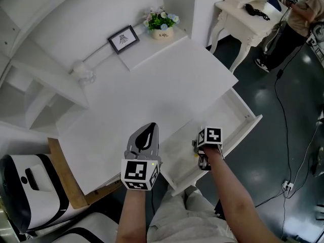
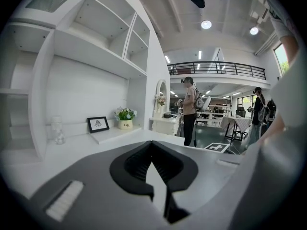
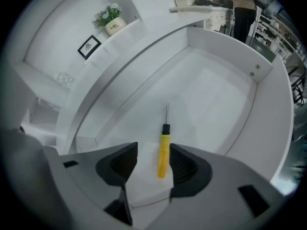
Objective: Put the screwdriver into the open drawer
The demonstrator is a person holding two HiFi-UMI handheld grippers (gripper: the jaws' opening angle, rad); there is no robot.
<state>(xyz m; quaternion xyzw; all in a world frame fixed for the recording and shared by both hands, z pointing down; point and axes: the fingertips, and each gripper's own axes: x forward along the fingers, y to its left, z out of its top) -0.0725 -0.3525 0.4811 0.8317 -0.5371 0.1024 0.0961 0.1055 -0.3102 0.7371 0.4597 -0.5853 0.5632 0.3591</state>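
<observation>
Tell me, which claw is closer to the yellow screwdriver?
Right. The right claw hangs open just above the screwdriver lying in the drawer; the left claw, shut, is off to the side over the desktop.

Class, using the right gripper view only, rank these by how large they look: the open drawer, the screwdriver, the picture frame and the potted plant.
1. open drawer
2. screwdriver, though nearness to the camera enlarges it
3. potted plant and picture frame: about alike, far off, left unranked
</observation>
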